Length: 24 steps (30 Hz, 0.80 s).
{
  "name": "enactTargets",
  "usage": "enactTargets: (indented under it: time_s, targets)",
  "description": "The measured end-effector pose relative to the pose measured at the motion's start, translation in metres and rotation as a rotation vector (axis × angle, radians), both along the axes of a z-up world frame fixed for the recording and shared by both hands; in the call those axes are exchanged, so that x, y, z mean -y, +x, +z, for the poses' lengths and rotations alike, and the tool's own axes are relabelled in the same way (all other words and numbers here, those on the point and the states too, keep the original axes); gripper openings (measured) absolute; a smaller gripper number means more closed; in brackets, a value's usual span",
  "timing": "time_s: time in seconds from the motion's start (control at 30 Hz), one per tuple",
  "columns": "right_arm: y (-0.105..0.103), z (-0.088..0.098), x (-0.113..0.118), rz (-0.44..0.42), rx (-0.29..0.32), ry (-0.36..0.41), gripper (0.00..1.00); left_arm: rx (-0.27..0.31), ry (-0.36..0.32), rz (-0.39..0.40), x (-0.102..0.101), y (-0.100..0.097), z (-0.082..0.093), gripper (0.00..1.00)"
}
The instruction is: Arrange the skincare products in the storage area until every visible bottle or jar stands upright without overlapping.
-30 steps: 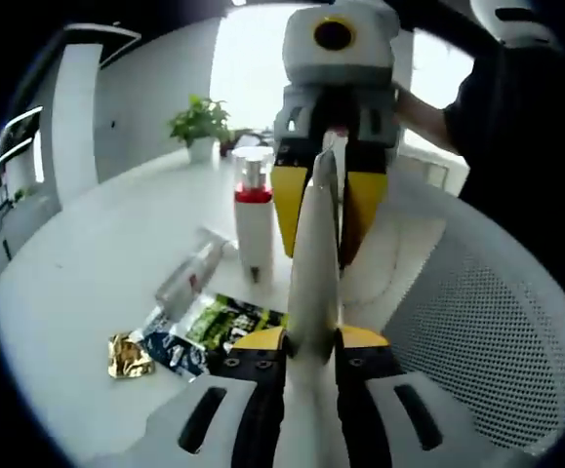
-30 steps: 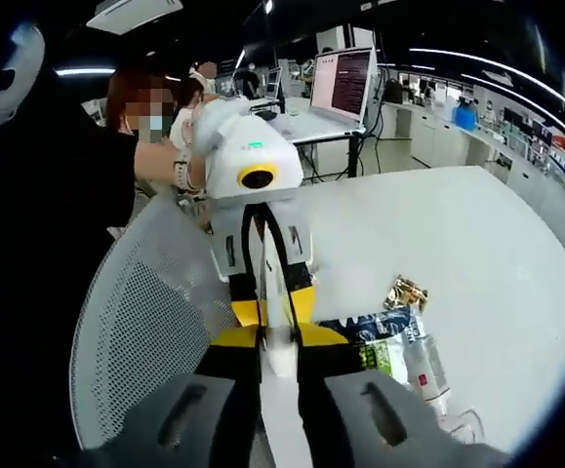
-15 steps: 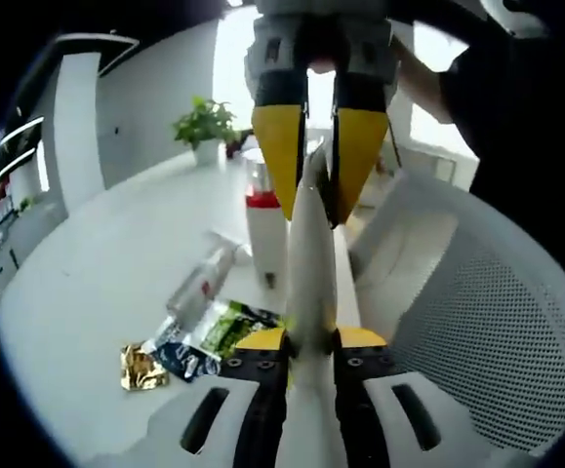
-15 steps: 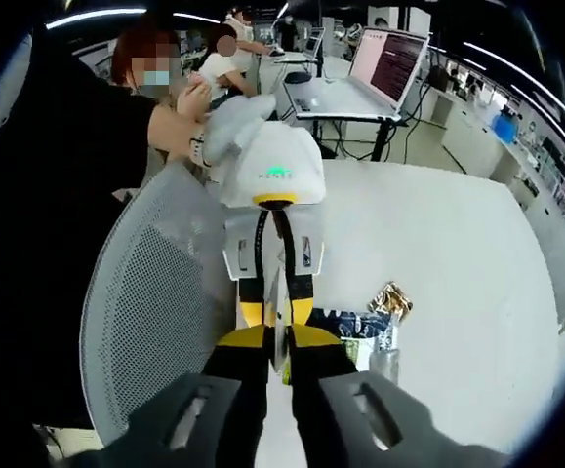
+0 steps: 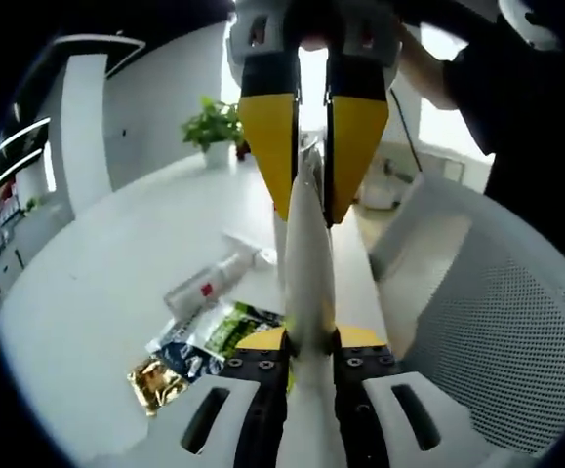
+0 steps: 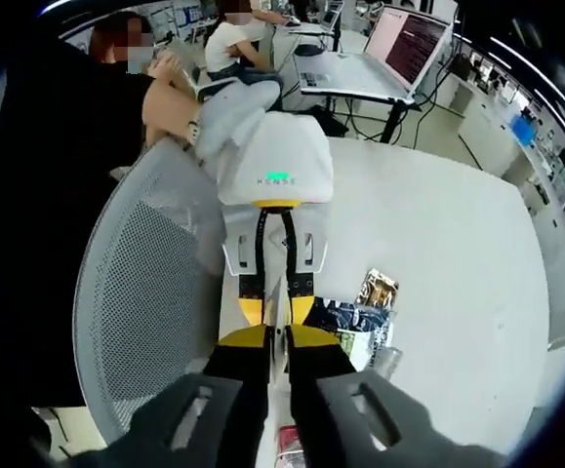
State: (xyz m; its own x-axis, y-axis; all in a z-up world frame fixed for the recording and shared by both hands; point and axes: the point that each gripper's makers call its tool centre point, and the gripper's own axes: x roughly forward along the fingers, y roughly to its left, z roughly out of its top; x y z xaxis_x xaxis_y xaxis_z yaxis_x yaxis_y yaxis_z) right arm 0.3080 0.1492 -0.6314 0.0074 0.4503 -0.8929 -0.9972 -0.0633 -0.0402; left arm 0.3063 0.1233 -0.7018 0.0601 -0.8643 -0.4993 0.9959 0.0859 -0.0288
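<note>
In the left gripper view, a potted plant [image 5: 214, 125] stands at the upper left, at the far edge of the white table [image 5: 116, 263]. Lower left, a gold foil packet [image 5: 157, 382] lies flat beside a dark sachet [image 5: 186, 348] and a green sachet [image 5: 233, 327]. Above them a clear bottle [image 5: 209, 285] lies on its side. At centre, the left gripper [image 5: 307, 343] rises from the bottom, its jaws closed on the lower end of a white tube [image 5: 307, 263] that runs upward. The right gripper [image 5: 311, 190] comes down from the top centre, its yellow jaws closed on the tube's upper end. A white mesh chair [image 5: 487, 331] takes the right side.

In the right gripper view, the mesh chair [image 6: 141, 302] sits at the left. At centre bottom the right gripper [image 6: 276, 341] pinches the white tube [image 6: 276, 317], and the left gripper [image 6: 275, 310] meets it from above, also closed on it. Right of centre lie the gold packet [image 6: 379, 289] and the sachets [image 6: 355, 327]; a red-and-white bottle [image 6: 289, 441] peeks in at the bottom edge.
</note>
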Motion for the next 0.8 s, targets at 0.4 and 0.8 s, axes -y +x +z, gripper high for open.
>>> enactTargets:
  time_s: [0.4, 0.8]
  targets:
    - [0.031, -0.001, 0.014, -0.036, 0.011, -0.028, 0.05, 0.013, -0.013, 0.048, 0.014, 0.030, 0.000, 0.13]
    - [0.057, -0.001, 0.031, -0.063, 0.006, -0.074, 0.05, -0.007, -0.020, 0.083, 0.030, 0.055, -0.001, 0.13]
